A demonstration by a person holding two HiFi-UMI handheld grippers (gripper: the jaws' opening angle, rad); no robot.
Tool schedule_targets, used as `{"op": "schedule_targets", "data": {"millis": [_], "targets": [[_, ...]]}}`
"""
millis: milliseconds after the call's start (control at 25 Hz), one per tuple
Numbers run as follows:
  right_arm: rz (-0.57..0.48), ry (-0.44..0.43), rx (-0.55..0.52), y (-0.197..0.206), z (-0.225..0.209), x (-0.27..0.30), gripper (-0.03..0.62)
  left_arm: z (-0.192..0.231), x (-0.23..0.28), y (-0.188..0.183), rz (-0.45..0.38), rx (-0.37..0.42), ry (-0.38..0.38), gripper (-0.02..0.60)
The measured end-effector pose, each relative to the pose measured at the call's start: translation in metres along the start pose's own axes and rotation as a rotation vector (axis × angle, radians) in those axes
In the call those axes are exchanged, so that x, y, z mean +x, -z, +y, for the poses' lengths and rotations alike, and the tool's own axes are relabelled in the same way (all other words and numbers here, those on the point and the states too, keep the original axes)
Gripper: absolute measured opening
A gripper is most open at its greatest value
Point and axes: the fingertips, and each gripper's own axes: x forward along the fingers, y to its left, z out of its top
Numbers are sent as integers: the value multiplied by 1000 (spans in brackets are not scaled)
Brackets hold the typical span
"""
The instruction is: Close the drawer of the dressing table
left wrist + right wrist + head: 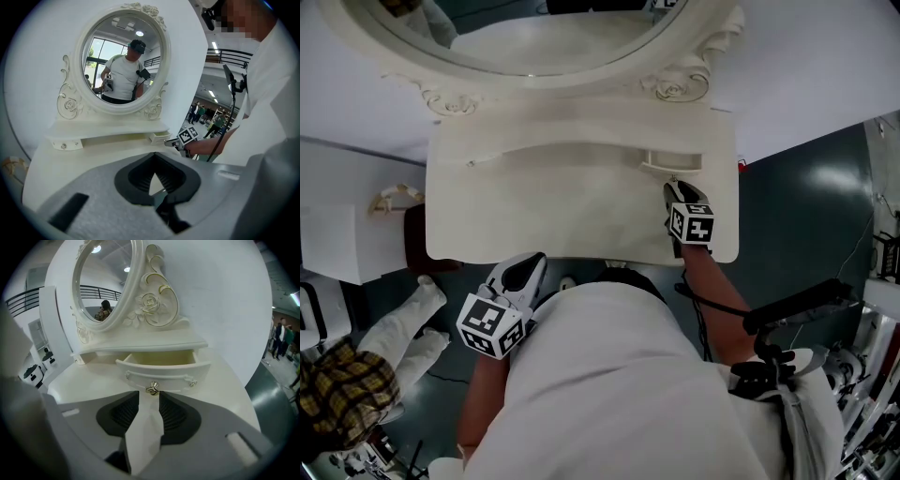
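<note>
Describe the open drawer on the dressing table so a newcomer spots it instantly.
Find the white dressing table with the oval mirror. Under the shelf below the mirror, the open drawer is at the right end, ahead of the right claw. Unlike the left drawer, which sits flush, it juts out with its inside showing and a metal knob in front.

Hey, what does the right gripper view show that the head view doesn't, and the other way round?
Only the right gripper view: the drawer front panel, with its metal knob just ahead of the right gripper, whose jaws stand open with nothing between them.
Only the head view: the left gripper, held low by the person's white shirt at the table's near edge.
Both: the white dressing table, the drawer pulled out, and the right gripper in front of it.
</note>
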Motion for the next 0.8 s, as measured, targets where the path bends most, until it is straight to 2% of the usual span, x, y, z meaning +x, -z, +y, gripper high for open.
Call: {"op": "schedule_targets", "data": {"millis": [200, 320, 800], "targets": [[-7, 3, 17, -4, -5, 7, 132, 0, 5, -5, 4, 4, -6, 2], [-10, 7, 25, -4, -7, 9, 107, 0, 7, -6, 9, 6, -12, 3], [-7, -11, 26, -5, -7, 10, 100, -3, 18, -12, 16, 12, -9, 3]]}}
